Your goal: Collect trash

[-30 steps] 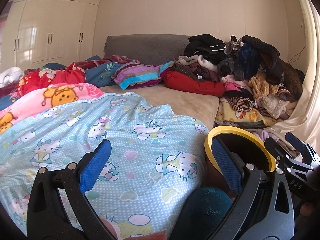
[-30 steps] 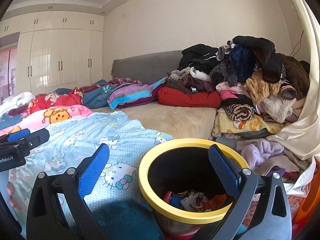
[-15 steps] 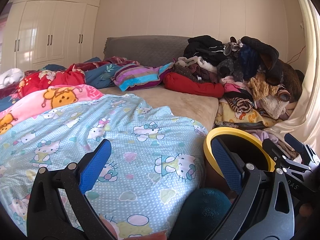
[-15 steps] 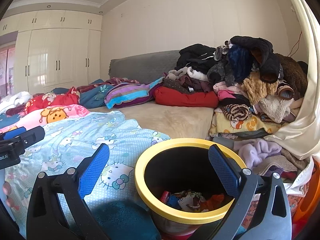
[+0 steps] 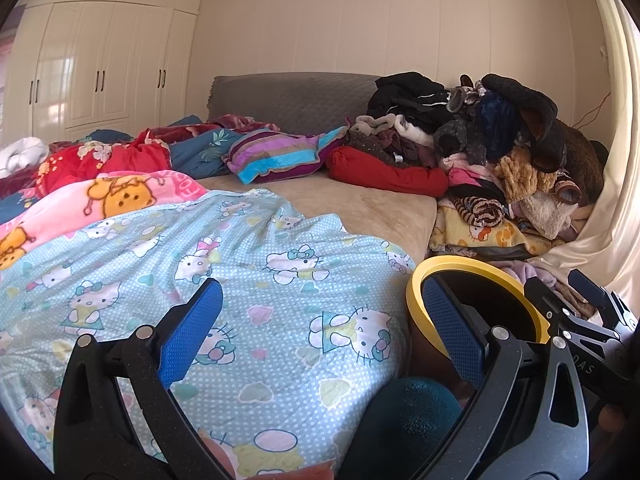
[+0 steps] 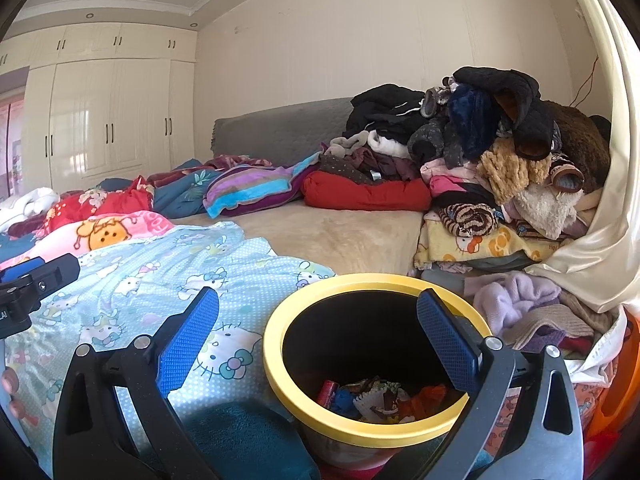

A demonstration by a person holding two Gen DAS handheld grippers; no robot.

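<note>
A trash bin with a yellow rim stands beside the bed's near right corner, under my right gripper. Several colourful wrappers lie at its bottom. My right gripper is open and empty, its jaws spread wide over the bin's mouth. My left gripper is open and empty, above the Hello Kitty blanket. The bin's rim shows at its right finger. The right gripper's body appears at the left wrist view's right edge.
A pile of clothes fills the bed's right side against a cream curtain. Pillows and blankets lie near the grey headboard. A teal cloth lies below the grippers. White wardrobes stand at left.
Both grippers have risen and shifted slightly; the bin sits a little lower and further right in the right wrist view. Both stay open and empty.
</note>
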